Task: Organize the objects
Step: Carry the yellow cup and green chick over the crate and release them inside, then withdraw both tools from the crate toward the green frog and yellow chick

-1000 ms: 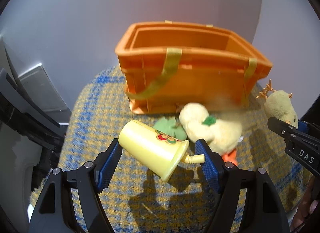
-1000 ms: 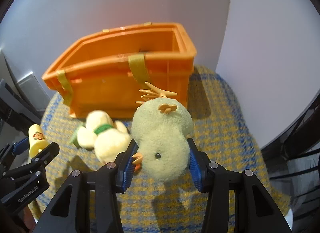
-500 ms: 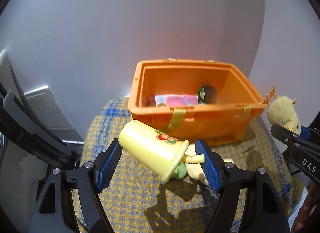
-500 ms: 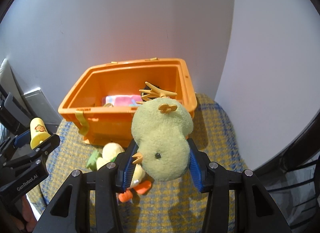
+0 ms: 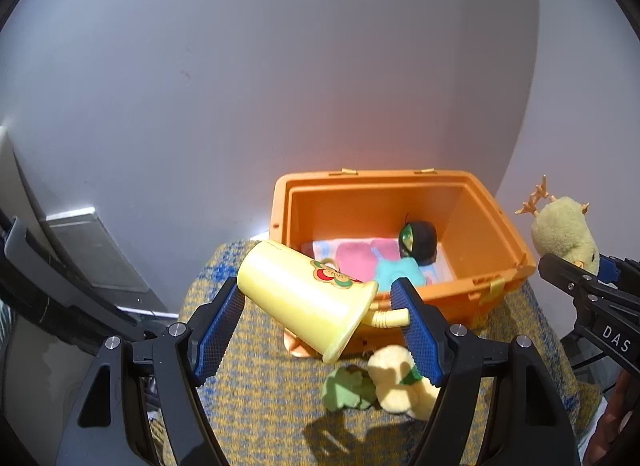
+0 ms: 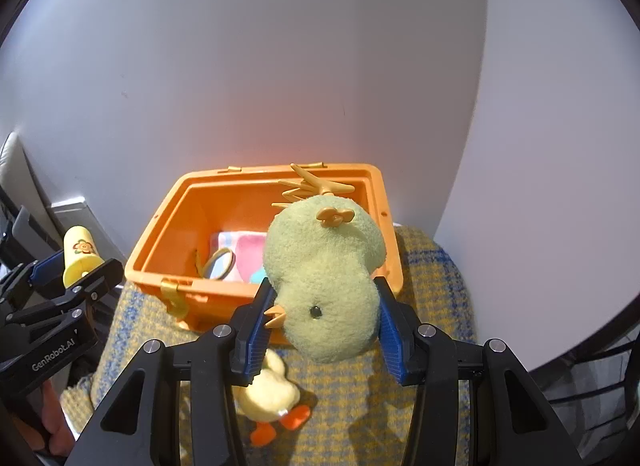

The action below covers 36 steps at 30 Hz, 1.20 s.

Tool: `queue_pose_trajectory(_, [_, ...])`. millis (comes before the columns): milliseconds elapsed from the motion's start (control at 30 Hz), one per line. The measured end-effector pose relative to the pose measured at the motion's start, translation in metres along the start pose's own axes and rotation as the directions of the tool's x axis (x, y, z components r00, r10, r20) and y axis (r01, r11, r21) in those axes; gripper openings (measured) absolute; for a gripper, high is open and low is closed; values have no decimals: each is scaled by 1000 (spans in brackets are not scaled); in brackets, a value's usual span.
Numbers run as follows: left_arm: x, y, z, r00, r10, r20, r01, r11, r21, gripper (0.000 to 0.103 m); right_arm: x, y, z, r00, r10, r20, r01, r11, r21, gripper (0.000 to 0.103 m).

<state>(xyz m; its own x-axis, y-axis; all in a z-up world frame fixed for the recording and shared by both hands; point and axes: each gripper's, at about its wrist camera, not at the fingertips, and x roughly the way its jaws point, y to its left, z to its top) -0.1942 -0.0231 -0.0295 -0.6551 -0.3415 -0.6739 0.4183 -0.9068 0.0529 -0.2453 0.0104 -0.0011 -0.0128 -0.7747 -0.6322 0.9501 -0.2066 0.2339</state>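
Observation:
My left gripper [image 5: 320, 314] is shut on a yellow cup [image 5: 304, 298] with a flower sticker and a straw, held tilted above the near left corner of the orange crate [image 5: 492, 225]. My right gripper [image 6: 324, 322] is shut on a yellow-green plush chick [image 6: 324, 282], held above the crate's [image 6: 160, 242] right front edge. The chick also shows in the left wrist view [image 5: 564, 229], and the cup in the right wrist view [image 6: 80, 254]. A yellow plush duck [image 6: 268, 394] with orange feet lies on the woven cloth [image 6: 432, 306] in front of the crate.
Inside the crate lie a pink and blue cloth item [image 5: 360, 254], a dark round object [image 5: 418, 238] and a small round mirror [image 6: 219, 264]. A green plush piece [image 5: 346, 388] lies beside the duck [image 5: 396, 382]. A white wall stands behind. Dark furniture [image 5: 60, 278] is at the left.
Both grippers have risen with their loads and moved toward the crate. The crate now sits lower in view and its inside shows more fully.

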Motion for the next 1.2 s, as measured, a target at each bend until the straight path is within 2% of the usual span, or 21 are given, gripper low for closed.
queue_pose_trajectory(633, [75,-4,41,999,-17,-28,17,1000,24,75,61,2,40,997,33,-69,-33,999,2,47])
queue_pose_trajectory(967, [103,-5,42,997,-32,-73,33,999,13,75,85,2,47,993,33,-113,-34,999,-5,49])
queue_pose_trajectory(1000, [104,-5,42,996,-30,-78,31,999,9,75,85,2,47,993,35,-111,-35,999,3,51])
queue_pose_trajectory(1067, [107,-2,41,996,-25,-90,25,1000,-1,86,84,1,47,994,37,-105,-36,999,9,66])
queue_pose_trajectory(1100, [106,-2,40,996,-24,-89,24,1000,-5,94,83,0,46,995,32,-98,-31,999,12,80])
queue_pose_trajectory(1133, [105,-2,39,996,-25,-83,24,1000,-9,96,81,-1,46,996,26,-89,-25,1000,14,87])
queue_pose_trajectory(1200, [101,-2,39,997,-24,-75,24,1000,-9,97,78,-1,46,996,23,-81,-22,1000,13,87])
